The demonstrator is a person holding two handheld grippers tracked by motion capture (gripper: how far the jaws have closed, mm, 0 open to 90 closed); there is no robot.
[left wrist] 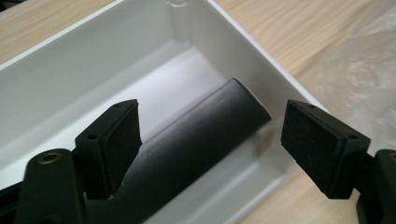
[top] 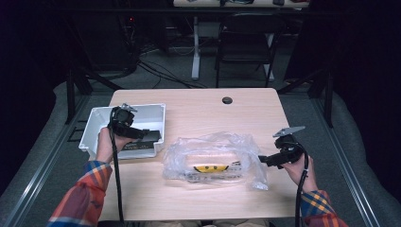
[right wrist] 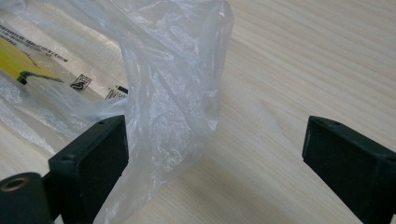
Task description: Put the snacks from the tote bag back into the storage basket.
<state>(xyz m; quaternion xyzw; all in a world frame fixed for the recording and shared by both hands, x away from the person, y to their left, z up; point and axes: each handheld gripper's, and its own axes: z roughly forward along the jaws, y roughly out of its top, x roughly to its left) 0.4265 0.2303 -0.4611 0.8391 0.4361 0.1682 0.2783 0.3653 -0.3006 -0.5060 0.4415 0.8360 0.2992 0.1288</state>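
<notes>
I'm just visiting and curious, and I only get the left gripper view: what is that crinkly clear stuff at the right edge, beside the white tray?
Observer: A clear plastic bag, lying on the table just right of the white tray.
Operator: Is anything in it?
Observer: Yes, something with a yellow label shows through the plastic.
Operator: And the other hand?
Observer: The right gripper is at the bag's right end, jaws open, with a fold of the bag by one pad.

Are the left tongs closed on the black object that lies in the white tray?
No, in the left gripper view the left tongs stand wide open above the black object, which rests in the white tray, untouched by either pad.
</notes>
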